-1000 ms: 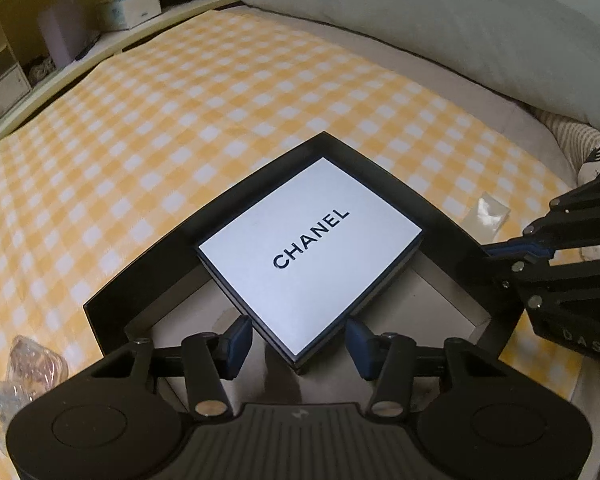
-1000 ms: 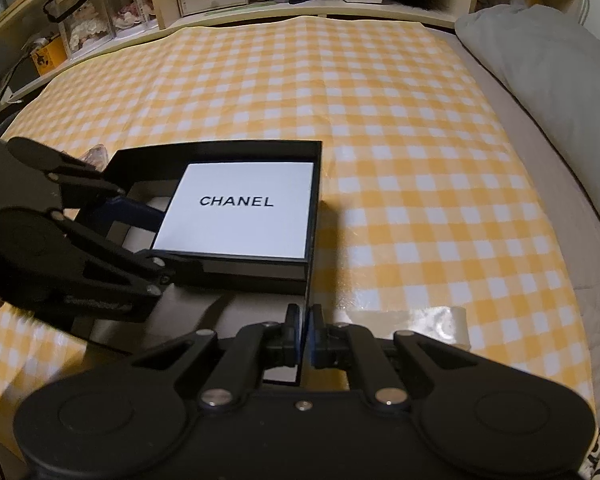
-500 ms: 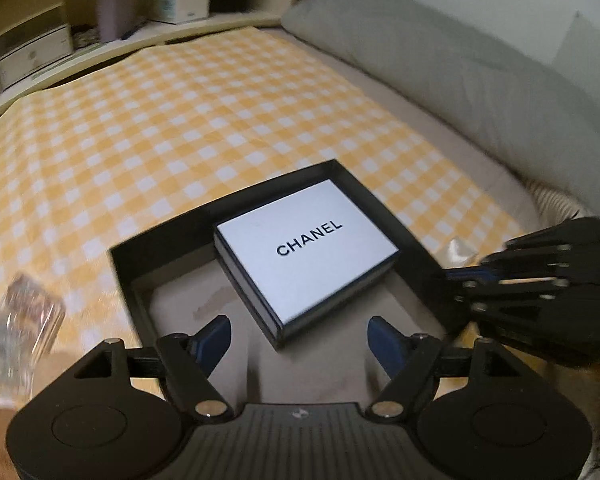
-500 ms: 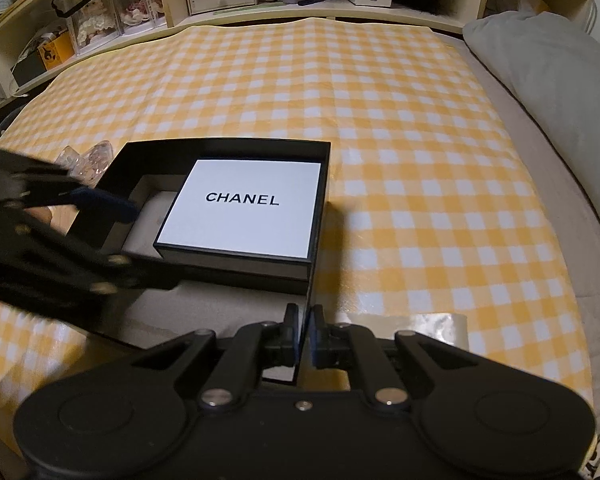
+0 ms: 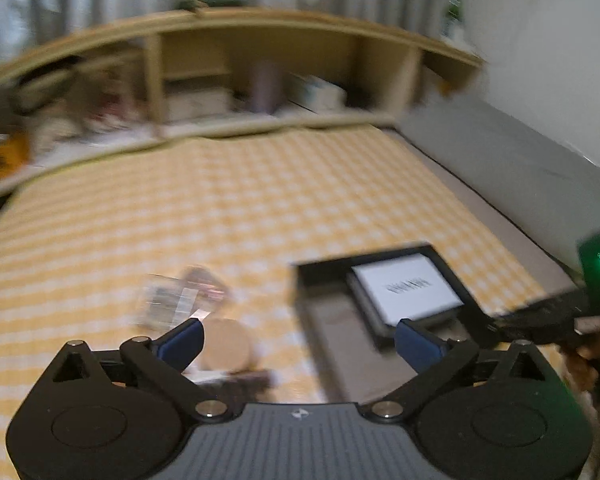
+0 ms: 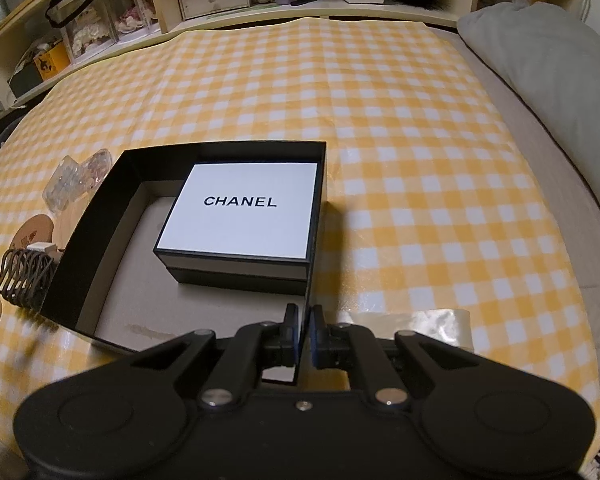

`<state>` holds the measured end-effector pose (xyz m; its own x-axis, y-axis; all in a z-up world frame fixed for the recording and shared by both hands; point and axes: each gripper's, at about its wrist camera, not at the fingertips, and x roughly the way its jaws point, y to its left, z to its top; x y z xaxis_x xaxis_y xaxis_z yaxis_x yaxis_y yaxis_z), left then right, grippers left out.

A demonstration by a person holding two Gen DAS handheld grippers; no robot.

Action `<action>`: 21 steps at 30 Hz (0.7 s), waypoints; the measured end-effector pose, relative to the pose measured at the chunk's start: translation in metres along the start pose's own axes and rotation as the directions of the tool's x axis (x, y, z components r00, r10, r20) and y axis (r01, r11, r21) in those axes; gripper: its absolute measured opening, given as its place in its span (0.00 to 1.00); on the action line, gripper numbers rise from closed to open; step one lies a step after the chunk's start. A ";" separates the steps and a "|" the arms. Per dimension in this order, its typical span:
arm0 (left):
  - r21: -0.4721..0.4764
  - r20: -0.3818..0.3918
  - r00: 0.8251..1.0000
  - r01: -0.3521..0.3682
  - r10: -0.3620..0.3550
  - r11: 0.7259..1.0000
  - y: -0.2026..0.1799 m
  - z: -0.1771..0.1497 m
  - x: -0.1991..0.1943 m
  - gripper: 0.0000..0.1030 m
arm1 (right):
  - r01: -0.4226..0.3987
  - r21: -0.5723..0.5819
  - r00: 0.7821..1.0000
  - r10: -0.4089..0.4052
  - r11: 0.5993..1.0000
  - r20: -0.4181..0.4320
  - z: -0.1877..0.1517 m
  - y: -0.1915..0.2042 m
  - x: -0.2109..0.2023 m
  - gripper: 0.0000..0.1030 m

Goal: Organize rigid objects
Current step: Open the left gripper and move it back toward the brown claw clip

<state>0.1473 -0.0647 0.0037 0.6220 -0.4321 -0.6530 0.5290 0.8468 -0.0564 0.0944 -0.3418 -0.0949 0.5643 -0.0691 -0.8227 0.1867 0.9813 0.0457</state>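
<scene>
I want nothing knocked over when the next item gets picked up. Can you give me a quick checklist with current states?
1. White Chanel box sits flat inside the black tray: ok.
2. Right hand-held gripper clamps the tray's near wall: ok.
3. Left hand-held gripper open, nothing between its fingers: ok.
4. Clear packets, round disc and dark hair claw lie outside the tray: ok.
5. Left view sharp enough to aim: not ok, blurred.
</scene>
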 end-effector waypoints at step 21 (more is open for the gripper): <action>-0.316 -0.044 0.984 -0.178 0.173 0.932 0.101 -0.045 -0.010 0.91 | 0.010 0.034 1.000 -0.010 0.999 0.003 -0.003 0.001 -0.002 0.06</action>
<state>0.1685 0.0396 -0.0294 0.6780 -0.2649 -0.6857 0.1995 0.9641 -0.1752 0.0916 -0.3408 -0.0950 0.5650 -0.0791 -0.8213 0.2193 0.9740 0.0571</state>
